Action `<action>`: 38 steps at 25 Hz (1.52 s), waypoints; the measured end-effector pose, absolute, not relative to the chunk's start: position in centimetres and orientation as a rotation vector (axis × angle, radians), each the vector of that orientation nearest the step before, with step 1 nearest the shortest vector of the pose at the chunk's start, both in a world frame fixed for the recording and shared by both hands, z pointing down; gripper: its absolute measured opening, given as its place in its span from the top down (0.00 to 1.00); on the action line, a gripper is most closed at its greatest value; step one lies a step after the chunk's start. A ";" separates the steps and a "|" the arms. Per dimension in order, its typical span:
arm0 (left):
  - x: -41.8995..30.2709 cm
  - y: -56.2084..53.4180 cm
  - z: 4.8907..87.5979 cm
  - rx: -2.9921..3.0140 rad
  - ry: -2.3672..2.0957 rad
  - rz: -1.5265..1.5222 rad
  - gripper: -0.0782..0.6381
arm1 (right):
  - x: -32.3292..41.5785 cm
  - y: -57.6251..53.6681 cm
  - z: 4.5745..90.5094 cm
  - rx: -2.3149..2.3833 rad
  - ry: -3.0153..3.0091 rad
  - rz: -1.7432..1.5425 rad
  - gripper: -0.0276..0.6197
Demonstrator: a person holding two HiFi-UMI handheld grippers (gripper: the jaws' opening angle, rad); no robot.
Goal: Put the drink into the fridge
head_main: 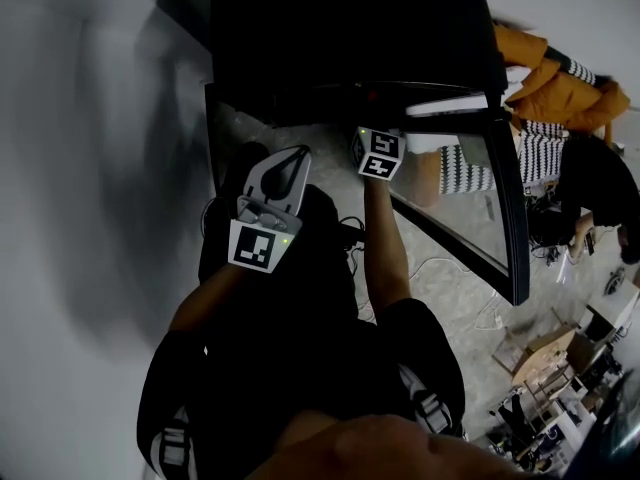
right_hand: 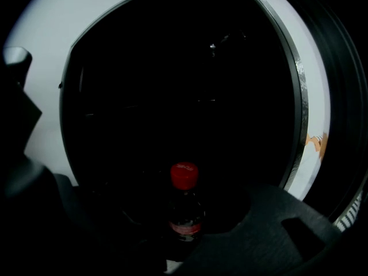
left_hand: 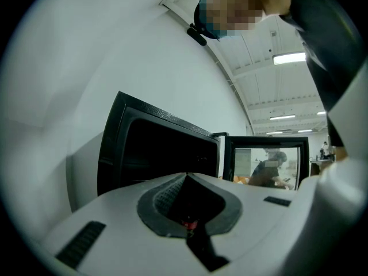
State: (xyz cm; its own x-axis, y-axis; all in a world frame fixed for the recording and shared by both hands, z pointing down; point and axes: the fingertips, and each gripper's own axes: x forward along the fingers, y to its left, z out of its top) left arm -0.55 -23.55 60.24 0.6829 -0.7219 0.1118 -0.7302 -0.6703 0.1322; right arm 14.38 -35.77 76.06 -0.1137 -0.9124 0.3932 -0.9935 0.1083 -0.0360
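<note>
- Floor (head_main: 440, 308) in grey with small specks fills the middle right of the head view, and a plain white wall (head_main: 80, 118) fills the left.
- At the top stands a big black fridge (head_main: 340, 28). Its glass door with a black frame (head_main: 505, 188) hangs open to the right.
- An orange jacket (head_main: 545, 83) lies at the upper right and brown cardboard boxes (head_main: 545, 353) sit at the lower right.
- The left gripper (head_main: 297, 158) is held out in front of the fridge, tips pointing up the frame. Its tongs are closed together with nothing in them.
- The right arm (head_main: 385, 248) is stretched out straight, and the right gripper (right_hand: 183, 191) pokes into the dark fridge.
- Its tongs are apart. The dark drink bottle with a red cap (right_hand: 185, 209) stands upright in the gap between them, inside the fridge.
</note>
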 end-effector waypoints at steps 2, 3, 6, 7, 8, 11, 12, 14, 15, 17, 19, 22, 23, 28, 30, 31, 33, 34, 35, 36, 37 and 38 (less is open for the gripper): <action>-0.6 -23.7 60.6 2.721 -1.189 0.069 0.88 | 14.6 -36.1 76.4 1.893 -2.111 0.424 0.74; -0.6 -23.8 60.7 2.719 -1.190 0.067 0.88 | 14.7 -36.3 76.5 1.897 -2.110 0.423 0.74; -0.6 -24.1 60.8 2.718 -1.193 0.055 0.88 | 14.9 -37.0 76.9 1.906 -2.107 0.427 0.74; -0.6 -24.1 60.9 2.718 -1.192 0.054 0.88 | 14.9 -37.1 77.1 1.906 -2.105 0.429 0.74; -0.5 -24.1 61.0 2.718 -1.189 0.058 0.88 | 14.9 -37.2 77.2 1.906 -2.102 0.430 0.74; -0.4 -24.2 61.3 2.726 -1.180 0.064 0.88 | 15.1 -37.6 77.7 1.907 -2.093 0.425 0.74; -0.4 -24.2 61.3 2.728 -1.180 0.062 0.88 | 15.2 -37.7 77.8 1.911 -2.092 0.424 0.74; -0.5 -24.4 61.5 2.727 -1.182 0.062 0.88 | 15.3 -38.0 78.0 1.920 -2.092 0.425 0.74; -0.5 -24.5 61.6 2.726 -1.183 0.062 0.88 | 15.4 -38.0 78.1 1.925 -2.091 0.426 0.74; -0.5 -24.6 61.8 2.723 -1.181 0.065 0.88 | 15.5 -38.2 78.2 1.929 -2.090 0.425 0.74; -0.5 -24.7 62.0 2.719 -1.177 0.070 0.88 | 15.4 -38.6 78.4 1.929 -2.091 0.422 0.74; -0.4 -24.8 62.1 2.733 -1.172 0.073 0.88 | 15.3 -38.9 78.8 1.925 -2.091 0.423 0.74; -0.3 -24.8 62.1 2.735 -1.170 0.073 0.88 | 15.3 -38.9 79.0 1.923 -2.089 0.427 0.74; 0.2 -25.0 62.7 2.719 -1.157 0.084 0.88 | 15.7 -39.3 80.0 1.919 -2.082 0.438 0.74; 0.3 -25.0 62.8 2.727 -1.153 0.087 0.88 | 15.6 -39.5 80.2 1.912 -2.085 0.439 0.74; 0.3 -25.1 62.7 2.734 -1.151 0.089 0.88 | 15.5 -39.6 80.4 1.907 -2.085 0.440 0.74; 0.2 -25.1 62.5 2.739 -1.150 0.088 0.88 | 15.2 -39.8 80.3 1.901 -2.088 0.435 0.74; 0.1 -25.2 62.4 2.737 -1.149 0.088 0.88 | 15.0 -39.9 80.1 1.900 -2.091 0.427 0.74; 0.1 -25.2 62.3 2.734 -1.148 0.091 0.88 | 14.9 -40.0 80.0 1.898 -2.092 0.420 0.74; 0.0 -25.2 62.3 2.730 -1.146 0.094 0.88 | 14.8 -40.1 79.9 1.897 -2.092 0.417 0.74; 0.0 -25.2 62.2 2.730 -1.144 0.098 0.88 | 14.7 -40.1 79.9 1.893 -2.091 0.419 0.74; -0.1 -25.2 62.2 2.732 -1.142 0.103 0.88 | 14.7 -40.0 79.9 1.887 -2.089 0.423 0.74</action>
State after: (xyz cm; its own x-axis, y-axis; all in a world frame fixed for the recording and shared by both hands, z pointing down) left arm -0.07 -25.22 62.16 0.7031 -0.6987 0.1322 -0.7111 -0.6896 0.1373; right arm 14.66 -40.00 79.94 -0.0967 -0.9087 0.4062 -0.9951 0.0967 -0.0206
